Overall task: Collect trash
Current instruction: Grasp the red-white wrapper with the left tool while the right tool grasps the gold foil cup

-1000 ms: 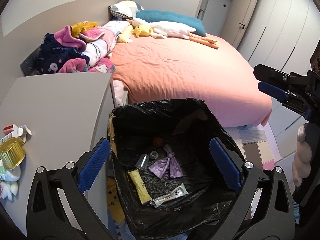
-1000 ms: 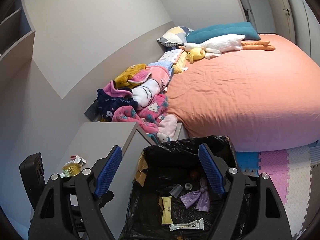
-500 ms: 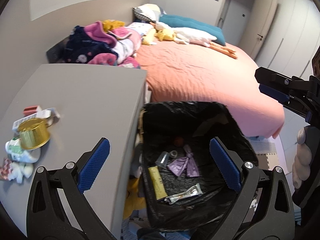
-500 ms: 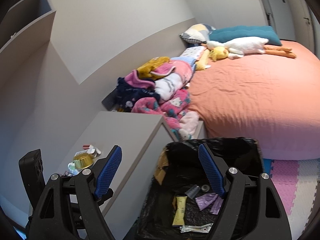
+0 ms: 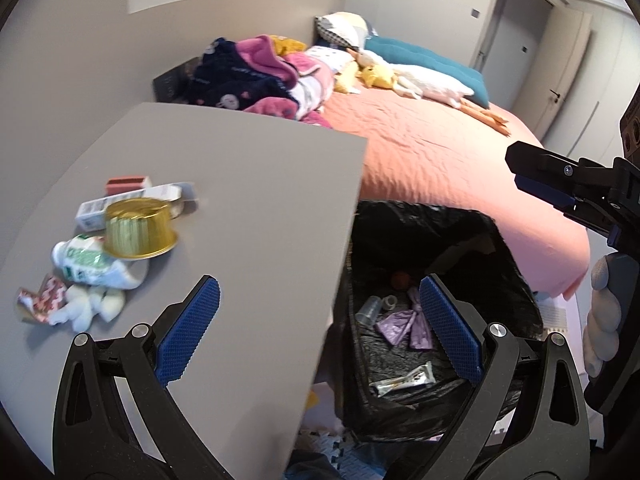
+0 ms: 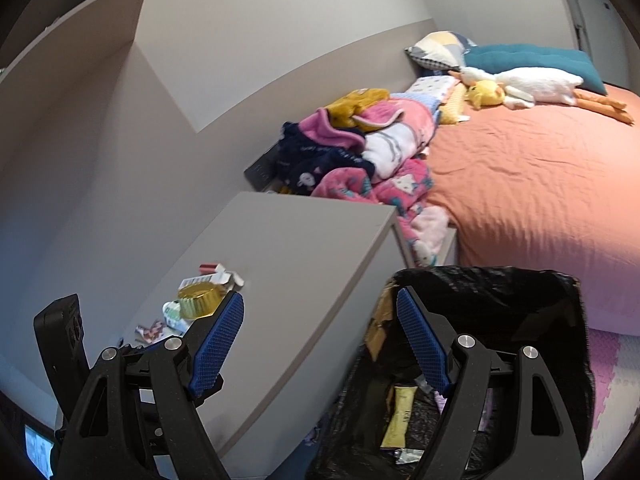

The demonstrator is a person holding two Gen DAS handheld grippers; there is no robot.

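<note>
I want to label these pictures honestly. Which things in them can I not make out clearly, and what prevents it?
- Trash pile on the table, left wrist view: motion blur, so the print on the gold cup and cartons is unreadable.
- Same pile, right wrist view: small, partly behind the right gripper finger.
- Bin contents: left gripper finger covers part; in the right view, fingers hide most.
- Box behind the clothes: mostly covered.
</note>
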